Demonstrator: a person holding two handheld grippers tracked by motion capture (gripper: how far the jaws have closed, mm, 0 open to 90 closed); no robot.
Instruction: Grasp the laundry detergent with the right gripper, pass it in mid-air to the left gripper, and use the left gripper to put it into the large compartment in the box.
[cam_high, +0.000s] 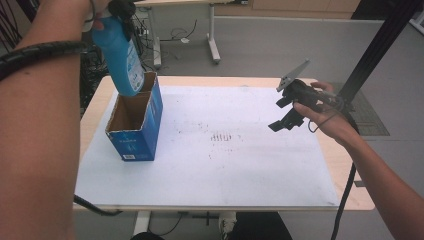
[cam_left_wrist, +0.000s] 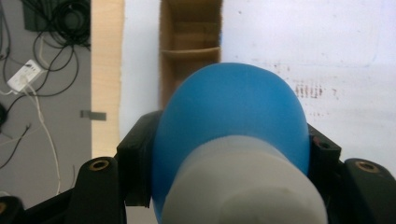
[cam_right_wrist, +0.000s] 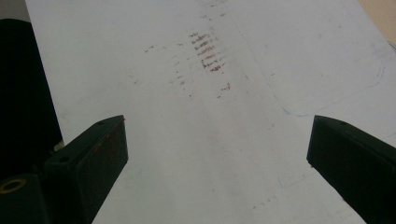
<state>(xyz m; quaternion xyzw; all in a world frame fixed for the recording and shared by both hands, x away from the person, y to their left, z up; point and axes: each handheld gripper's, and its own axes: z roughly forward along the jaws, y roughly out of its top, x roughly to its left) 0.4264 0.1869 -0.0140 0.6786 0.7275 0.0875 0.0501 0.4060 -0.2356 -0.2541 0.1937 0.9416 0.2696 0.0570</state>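
A blue bottle (cam_high: 122, 62) with a pale cap hangs upside-down (cap end up) in the left gripper (cam_high: 117, 12), whose jaws pinch it near the cap. Its rounded base sits just above the rear opening of a blue cardboard box (cam_high: 136, 135) at the table's (cam_high: 220, 200) left side. The box's brown inside, split by a divider, looks empty. The right gripper (cam_high: 287, 112) hovers well apart, jaws spread wide over the white mat (cam_right_wrist: 224, 154).
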